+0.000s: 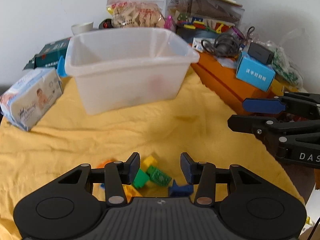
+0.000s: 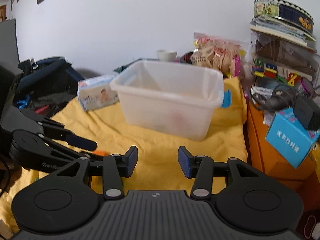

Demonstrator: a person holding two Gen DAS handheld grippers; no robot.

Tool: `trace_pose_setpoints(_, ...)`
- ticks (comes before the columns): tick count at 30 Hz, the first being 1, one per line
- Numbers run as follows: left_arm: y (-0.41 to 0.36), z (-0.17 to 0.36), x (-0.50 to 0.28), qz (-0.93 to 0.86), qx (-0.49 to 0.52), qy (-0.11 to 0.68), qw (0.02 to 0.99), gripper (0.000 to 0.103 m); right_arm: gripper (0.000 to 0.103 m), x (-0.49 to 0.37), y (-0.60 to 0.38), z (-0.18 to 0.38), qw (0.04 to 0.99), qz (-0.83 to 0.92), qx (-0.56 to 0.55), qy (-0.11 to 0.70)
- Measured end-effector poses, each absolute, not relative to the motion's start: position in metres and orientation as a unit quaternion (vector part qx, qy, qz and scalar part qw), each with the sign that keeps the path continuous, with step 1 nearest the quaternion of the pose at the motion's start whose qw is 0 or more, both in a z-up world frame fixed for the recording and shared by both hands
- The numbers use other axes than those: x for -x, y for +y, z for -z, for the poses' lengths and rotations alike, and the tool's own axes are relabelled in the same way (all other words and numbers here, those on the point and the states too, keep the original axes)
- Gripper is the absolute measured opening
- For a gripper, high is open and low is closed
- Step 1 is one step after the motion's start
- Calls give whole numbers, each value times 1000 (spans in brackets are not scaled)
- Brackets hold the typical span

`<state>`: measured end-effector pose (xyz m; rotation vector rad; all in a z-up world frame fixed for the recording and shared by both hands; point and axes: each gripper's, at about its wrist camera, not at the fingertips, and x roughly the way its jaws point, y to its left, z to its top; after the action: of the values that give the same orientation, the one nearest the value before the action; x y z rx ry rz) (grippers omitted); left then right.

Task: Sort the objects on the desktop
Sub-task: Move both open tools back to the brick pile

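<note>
Surface: counter under a yellow cloth, clutter stacked along its far and right edges.
Bin: translucent plastic bin toward the far edge; a faint reddish shape shows through its wall, contents otherwise unclear.
Task items: toy bricks at the near edge – green brick, yellow brick, blue brick.
Left gripper: jaws about half open, holding nothing, poised just above the bricks.
Right gripper: jaws about half open, empty, over bare cloth.
Step (judged): approach to a pick; bricks not yet binned.
Next move: lower left gripper astride one brick, close, carry to bin.
</note>
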<state>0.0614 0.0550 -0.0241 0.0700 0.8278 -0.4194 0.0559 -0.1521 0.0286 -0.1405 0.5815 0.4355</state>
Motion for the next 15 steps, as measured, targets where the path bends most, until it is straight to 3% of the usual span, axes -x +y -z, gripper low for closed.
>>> trace_pose_setpoints(5,58,48,-44,189,-38,430,882,59,51,-48,-155,1,920,-210,79,323)
trace_pose_setpoints(15,70,72,-20,156,-31,476,865,60,57,-30,-148,48,882,-232,86,401)
